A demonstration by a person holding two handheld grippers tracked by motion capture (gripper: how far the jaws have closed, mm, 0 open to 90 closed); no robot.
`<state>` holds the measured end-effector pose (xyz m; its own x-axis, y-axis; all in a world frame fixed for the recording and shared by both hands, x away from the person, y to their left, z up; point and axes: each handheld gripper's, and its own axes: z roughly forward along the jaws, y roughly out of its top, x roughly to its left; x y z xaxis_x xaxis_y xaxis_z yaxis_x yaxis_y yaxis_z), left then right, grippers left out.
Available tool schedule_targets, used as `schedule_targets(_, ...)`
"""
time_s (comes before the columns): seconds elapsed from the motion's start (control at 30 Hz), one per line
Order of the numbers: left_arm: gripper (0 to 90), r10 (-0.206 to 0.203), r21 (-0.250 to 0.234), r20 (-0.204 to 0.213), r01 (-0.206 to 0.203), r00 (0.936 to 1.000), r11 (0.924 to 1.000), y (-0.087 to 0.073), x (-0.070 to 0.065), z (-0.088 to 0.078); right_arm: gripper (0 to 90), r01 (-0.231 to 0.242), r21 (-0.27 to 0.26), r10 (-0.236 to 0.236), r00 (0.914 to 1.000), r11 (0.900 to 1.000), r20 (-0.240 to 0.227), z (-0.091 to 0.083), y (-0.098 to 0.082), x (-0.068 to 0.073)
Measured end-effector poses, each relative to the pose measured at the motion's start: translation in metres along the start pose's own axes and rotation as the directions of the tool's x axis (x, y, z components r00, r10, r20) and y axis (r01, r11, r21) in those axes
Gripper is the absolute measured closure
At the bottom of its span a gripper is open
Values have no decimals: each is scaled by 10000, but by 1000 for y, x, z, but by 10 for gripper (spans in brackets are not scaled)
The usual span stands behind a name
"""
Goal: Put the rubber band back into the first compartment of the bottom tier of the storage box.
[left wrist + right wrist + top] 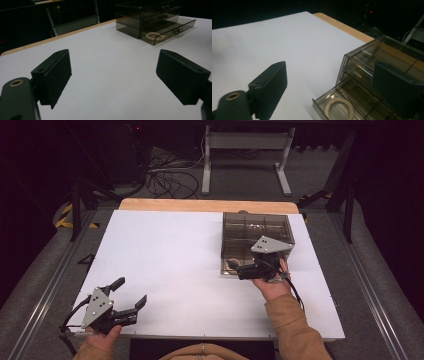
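A smoky clear drawer box (pixel 257 227) stands at the right of the white table (pixel 170 255). Its bottom drawer (pixel 229 268) is pulled out toward the table's middle, and a beige beaded ring (pixel 338 108) lies in it. My right gripper (pixel 242 269) hovers at the open drawer, held from the near side. In the right gripper view its jaws (pixel 329 82) stand open with nothing between them, one over the bare table and one over the box (pixel 372 60). My left gripper (pixel 132 290) rests open at the near left corner. It (pixel 113 75) faces the box (pixel 147 15) and ring (pixel 155 36) from afar.
A wooden strip (pixel 210 205) runs along the table's far edge. Behind it on the floor are a white desk frame (pixel 245 150) and loose cables (pixel 167 177). Dark stands flank the table on both sides. Wide bare white surface lies between the two grippers.
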<state>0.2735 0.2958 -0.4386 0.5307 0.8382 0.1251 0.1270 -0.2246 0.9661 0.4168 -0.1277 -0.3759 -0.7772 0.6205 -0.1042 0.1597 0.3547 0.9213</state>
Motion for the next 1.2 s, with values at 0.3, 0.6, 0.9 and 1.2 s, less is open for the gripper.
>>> schedule_targets(0.3,135,-12,-28,-13,12,10000,10000,0,0,0,21,-175,-539,150,9988,9984,-465,-24,1,2)
schedule_targets(0.6,134,-33,-43,-7,33,10000,10000,0,0,0,0,-170,-605,139,9986,9980,-509,-43,-7,3)
schedule_targets(0.9,134,-51,-32,-29,51,10000,10000,0,0,0,2,-282,-728,253,9989,9970,-407,-61,-20,1)
schedule_targets(1.2,133,-38,-49,-33,38,10000,10000,0,0,0,0,-595,-744,577,9980,9955,-260,-72,-41,-5)
